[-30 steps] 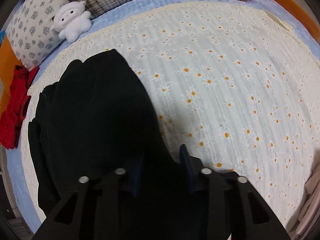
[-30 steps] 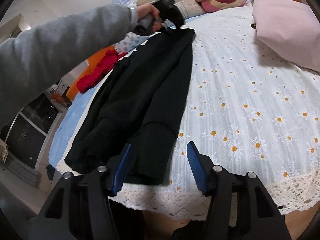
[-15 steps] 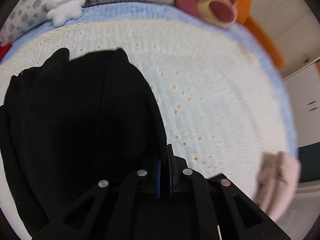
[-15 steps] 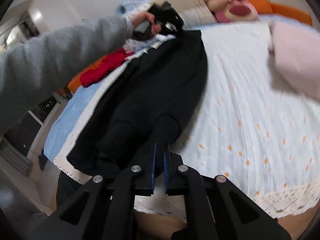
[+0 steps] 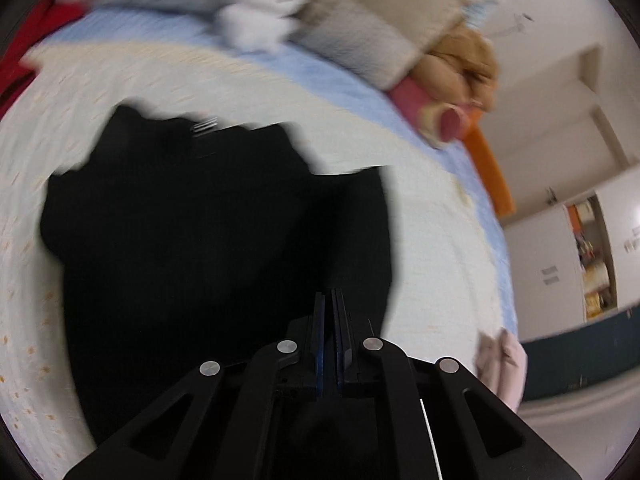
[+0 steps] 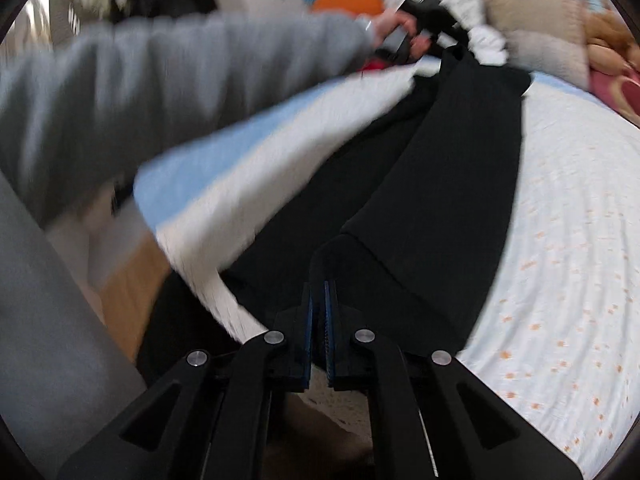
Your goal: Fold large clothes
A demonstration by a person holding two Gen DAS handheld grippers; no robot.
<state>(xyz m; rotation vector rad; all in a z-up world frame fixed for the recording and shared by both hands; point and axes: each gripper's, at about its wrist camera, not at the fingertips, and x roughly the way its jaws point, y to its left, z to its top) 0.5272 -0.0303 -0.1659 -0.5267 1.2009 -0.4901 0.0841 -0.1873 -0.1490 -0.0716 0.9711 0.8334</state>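
A large black garment (image 5: 208, 240) lies on a bed with a white daisy-print cover (image 5: 436, 240). My left gripper (image 5: 329, 300) is shut on one end of the garment and holds it up. In the right wrist view the garment (image 6: 452, 184) stretches from the far left gripper (image 6: 424, 12), held in a hand with a grey sleeve, down to my right gripper (image 6: 318, 292), which is shut on its near end at the bed's edge. Both views are motion-blurred.
Pillows, a white plush toy (image 5: 260, 8) and a brown and pink plush (image 5: 460, 76) line the head of the bed. A red cloth (image 5: 24, 52) lies at the left edge. A pink item (image 5: 504, 364) sits at the right edge. A wardrobe (image 5: 580, 256) stands beyond.
Both grippers went from open to shut on the black garment. They have lifted it and swung it; the cameras tilted, so the room and bed edge now show.
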